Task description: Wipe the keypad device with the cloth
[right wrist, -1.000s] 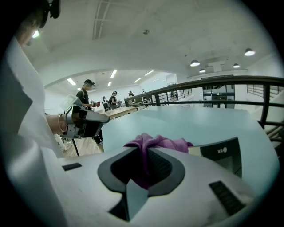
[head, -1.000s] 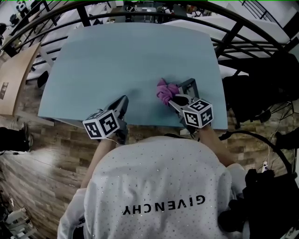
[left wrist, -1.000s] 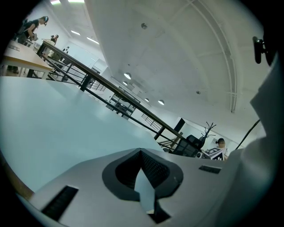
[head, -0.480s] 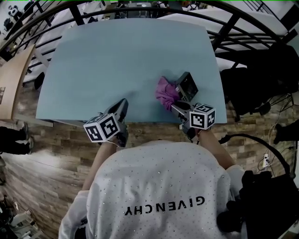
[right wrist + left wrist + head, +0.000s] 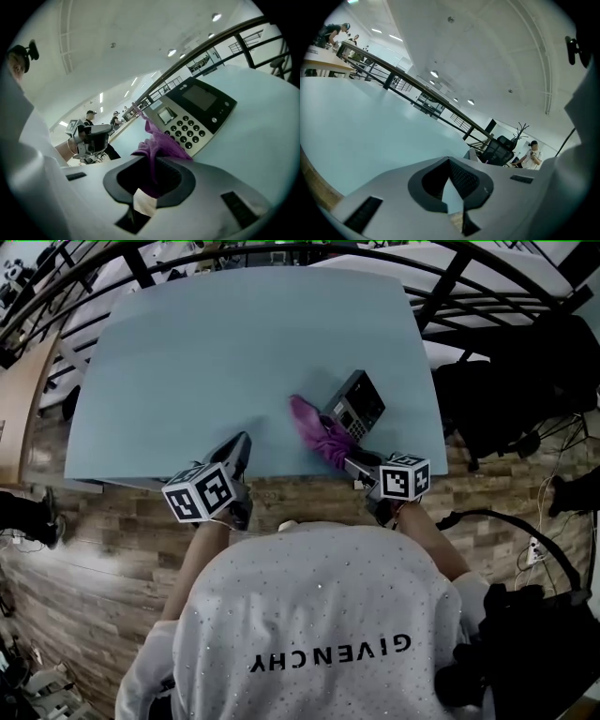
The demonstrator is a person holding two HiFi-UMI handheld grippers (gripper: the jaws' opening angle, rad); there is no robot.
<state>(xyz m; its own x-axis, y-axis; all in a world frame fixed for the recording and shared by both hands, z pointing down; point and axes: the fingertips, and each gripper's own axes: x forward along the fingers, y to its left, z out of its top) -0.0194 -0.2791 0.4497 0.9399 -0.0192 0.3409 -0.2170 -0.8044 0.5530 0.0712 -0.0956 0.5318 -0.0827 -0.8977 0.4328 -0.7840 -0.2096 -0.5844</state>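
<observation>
A dark keypad device (image 5: 354, 406) with a small screen and number keys lies tilted on the pale blue table (image 5: 234, 343), near its right front corner; the keys (image 5: 190, 133) face the right gripper view. My right gripper (image 5: 354, 463) is shut on a purple cloth (image 5: 319, 432), which stretches from the jaws up and to the left of the device. In the right gripper view the cloth (image 5: 157, 145) hangs out of the jaws just in front of the keypad. My left gripper (image 5: 239, 451) is shut with nothing in it, over the table's front edge.
Black railings (image 5: 441, 296) run behind and right of the table. A black office chair (image 5: 506, 381) stands right of it. Wooden floor (image 5: 94, 540) lies below the front edge. A person (image 5: 530, 154) stands far off in the left gripper view.
The right gripper has pulled back toward me with the cloth, drawing it off the device. The keypad face now shows. The left gripper has barely moved.
</observation>
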